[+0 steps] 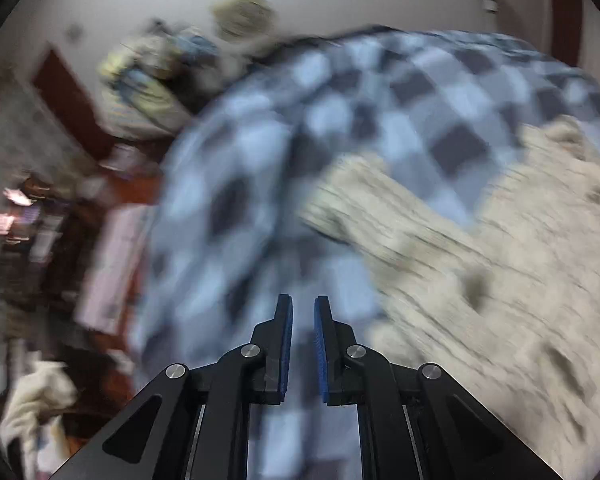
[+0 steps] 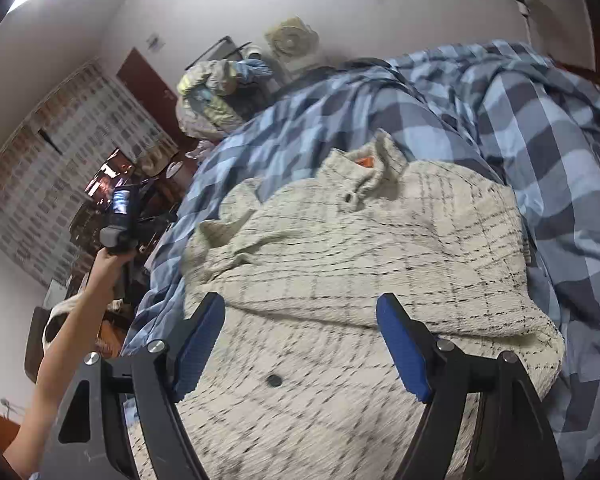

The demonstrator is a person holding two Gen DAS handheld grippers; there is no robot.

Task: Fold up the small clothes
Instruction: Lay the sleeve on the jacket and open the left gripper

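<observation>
Lying on the blue checked bedcover (image 2: 540, 128), the cream jacket (image 2: 360, 240) was spread out, clutter (image 2: 208, 96) piled beyond. Right tool (image 2: 300, 344) gaped empty; left tool (image 1: 303, 344), nearly together, gripped nothing. Only the right view showed the person's arm (image 2: 72, 320).

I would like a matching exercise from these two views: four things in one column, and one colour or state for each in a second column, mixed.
Things:
1. left hand-held gripper
2. right hand-held gripper
3. jacket
4. bed cover

Colour or state:
A. blue checks
B. jaws wide open
C. cream with thin dark lines
D. jaws nearly shut, nothing between them

Pairs: 1-D, 2-B, 3-C, 4-A
</observation>
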